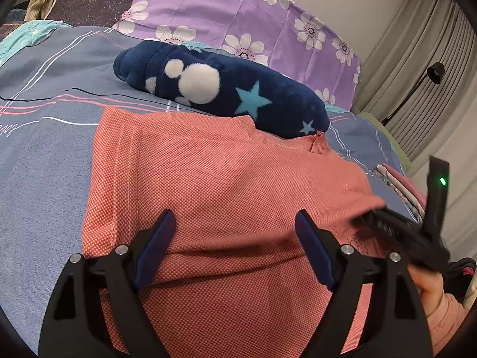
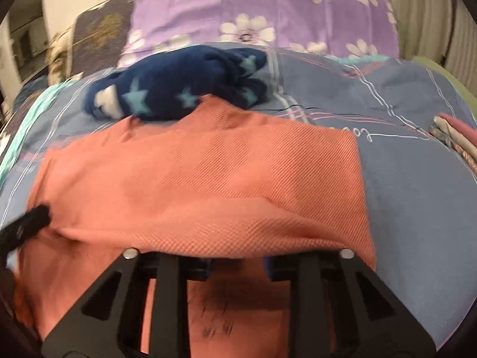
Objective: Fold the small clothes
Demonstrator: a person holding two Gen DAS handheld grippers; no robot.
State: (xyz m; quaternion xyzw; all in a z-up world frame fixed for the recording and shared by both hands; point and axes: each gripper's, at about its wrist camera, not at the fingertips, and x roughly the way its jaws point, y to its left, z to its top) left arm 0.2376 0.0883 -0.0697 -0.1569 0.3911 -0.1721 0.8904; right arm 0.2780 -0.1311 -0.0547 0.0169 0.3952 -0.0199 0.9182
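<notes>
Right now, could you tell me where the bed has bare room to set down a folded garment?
Bare bedspread lies left of the salmon shirt, below the striped lines. Another bare patch lies between the shirt's right edge and the folded pile. It is crowded behind the shirt, where the navy fleece touches its collar in front of the purple pillow.

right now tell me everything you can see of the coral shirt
The coral shirt is a textured, pique-like knit, lying mostly flat on the blue-grey striped bedspread. Its far edge touches or tucks under the navy star-print fleece. A small dark print shows near its right edge. The left gripper hovers open over it. In the right wrist view a raised fold drapes over the right gripper's fingertips, hiding them.
</notes>
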